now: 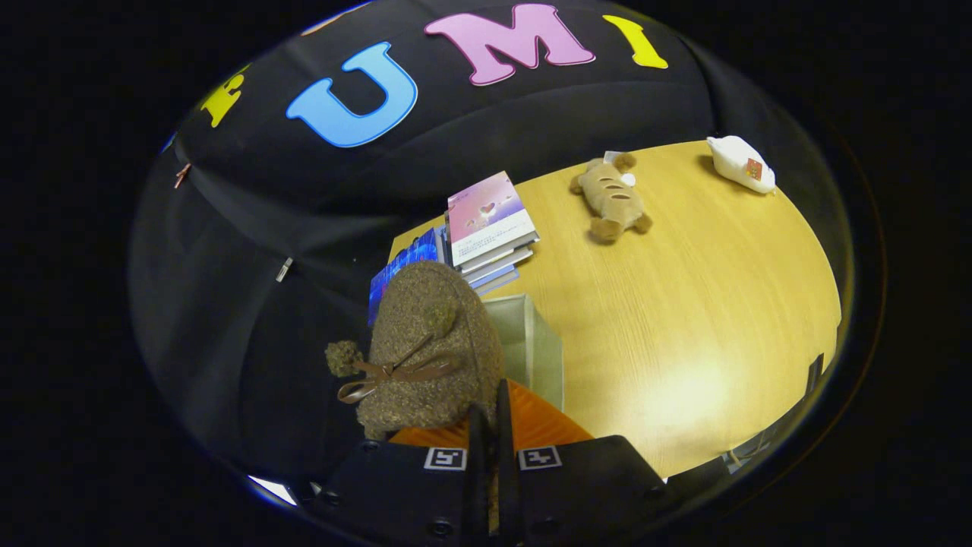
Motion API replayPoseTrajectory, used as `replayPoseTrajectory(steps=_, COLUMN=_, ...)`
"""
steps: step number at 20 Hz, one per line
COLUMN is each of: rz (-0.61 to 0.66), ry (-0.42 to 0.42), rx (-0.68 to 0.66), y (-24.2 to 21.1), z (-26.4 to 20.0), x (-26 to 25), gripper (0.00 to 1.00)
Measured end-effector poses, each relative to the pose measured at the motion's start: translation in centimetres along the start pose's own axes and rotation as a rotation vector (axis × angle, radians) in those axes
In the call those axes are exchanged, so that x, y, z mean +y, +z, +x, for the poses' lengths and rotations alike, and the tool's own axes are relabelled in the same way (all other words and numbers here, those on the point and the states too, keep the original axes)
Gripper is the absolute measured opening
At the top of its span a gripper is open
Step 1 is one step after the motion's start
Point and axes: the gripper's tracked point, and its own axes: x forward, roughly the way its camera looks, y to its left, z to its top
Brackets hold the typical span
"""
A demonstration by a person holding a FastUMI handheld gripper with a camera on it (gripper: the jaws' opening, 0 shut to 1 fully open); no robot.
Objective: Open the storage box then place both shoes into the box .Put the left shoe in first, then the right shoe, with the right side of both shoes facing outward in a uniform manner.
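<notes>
The gripper (490, 425) shows at the near end of the scene, its two fingers drawn close together and pinching the edge of a fuzzy brown-green fabric shoe (433, 357). Only a thin gap separates the fingers, and the shoe's material sits in it — both fingers press on the shoe. The shoe rises just ahead of the fingers and slightly to their left, lifted above the table. It has a thin brown ribbon bow (387, 374) on its upper and two small round pompoms of the same fuzzy material, one sticking out to the left and one higher on the shoe.

Directly under the shoe and the fingers lies a ribbed orange surface (543, 422); whether it is the storage box's lid or another part cannot be told. Just beyond it, right of the shoe, stands a translucent pale-green storage box (531, 342) with its top open.

All of this rests on a light yellow wooden table (683, 304). Farther away, beyond the shoe, sits a stack of books (490, 228) with a pink-and-white cover on top, and beside it to the left a blue book. Far across the table lies a tan plush toy shaped like a loaf of bread (611, 197) — and at the far right edge, well apart from it, a small white object with a reddish label (740, 163).
</notes>
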Motion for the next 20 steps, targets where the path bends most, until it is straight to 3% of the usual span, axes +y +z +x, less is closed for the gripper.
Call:
replayPoseTrajectory(steps=8, rz=-0.048, ry=-0.055, rx=0.039, y=-2.9, z=3.3, x=0.4, gripper=0.12)
replayPoseTrajectory(steps=10, rz=-0.055, ry=-0.035, rx=0.049, y=-3.4, z=3.0, x=0.6, gripper=0.21)
replayPoseTrajectory(steps=13, rz=-0.069, ry=0.049, rx=0.037, y=-3.3, z=1.2, x=1.9, gripper=0.57)
replayPoseTrajectory(steps=15, rz=-0.128, ry=0.06, rx=-0.002, y=-2.6, z=-0.2, x=1.0, gripper=0.81)
replayPoseTrajectory(steps=16, rz=-0.158, ry=0.058, rx=-0.021, y=-2.3, z=-0.9, x=0.4, gripper=0.86)
replayPoseTrajectory(steps=17, rz=-0.181, ry=0.06, rx=-0.037, y=-2.0, z=-1.7, x=-0.3, gripper=0.98)
replayPoseTrajectory(steps=20, rz=-0.226, ry=0.068, rx=-0.076, y=-1.1, z=-4.3, x=-2.7, gripper=0.99)
